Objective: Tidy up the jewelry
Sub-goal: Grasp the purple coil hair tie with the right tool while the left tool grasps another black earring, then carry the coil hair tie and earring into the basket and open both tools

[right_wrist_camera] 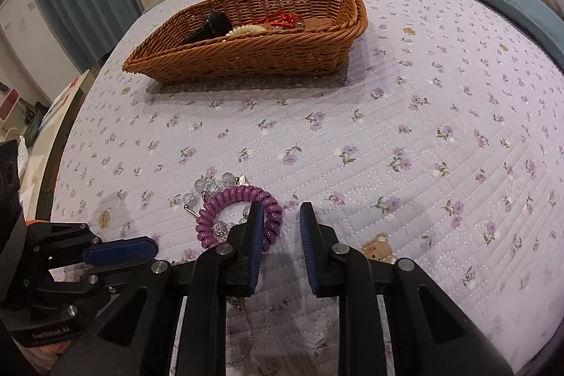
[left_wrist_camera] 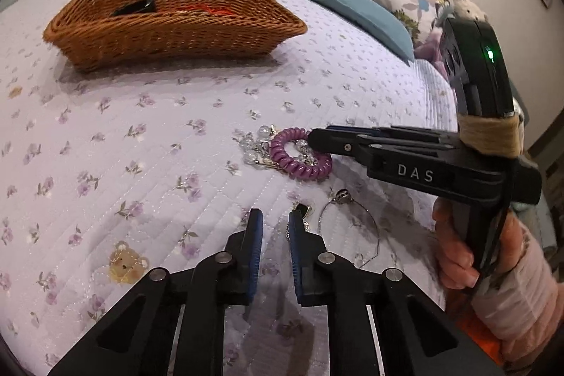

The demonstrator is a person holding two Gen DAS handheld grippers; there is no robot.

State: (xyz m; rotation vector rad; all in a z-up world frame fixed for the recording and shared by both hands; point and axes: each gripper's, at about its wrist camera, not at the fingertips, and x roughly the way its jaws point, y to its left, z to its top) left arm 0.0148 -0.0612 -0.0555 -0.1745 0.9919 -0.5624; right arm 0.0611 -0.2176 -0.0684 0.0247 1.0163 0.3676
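The bed (right_wrist_camera: 423, 136), spread with a lilac flowered quilt, carries everything here. Far up the quilt sits the wicker basket (right_wrist_camera: 253, 55), already holding a few pieces: something black, a cream coil, something red. Well apart from it, close to the person, lies the loose jewellery. The purple coil bracelet (right_wrist_camera: 239, 217) rests flat on the quilt, tangled with a clear bead bracelet (right_wrist_camera: 208, 187), and the right gripper (right_wrist_camera: 282, 224) is plainly the nearer one to it: its left finger lies over the ring's near-right edge while the other stands on bare quilt beside it, the fingers close-set but with a gap, pinching nothing I can see. The left gripper (left_wrist_camera: 275, 229) points down at a thin wire hoop with a small charm (left_wrist_camera: 349, 221), just right of its tips; its fingers are narrowed too, and whether the right one pinches the little dark clasp at its tip I cannot tell.
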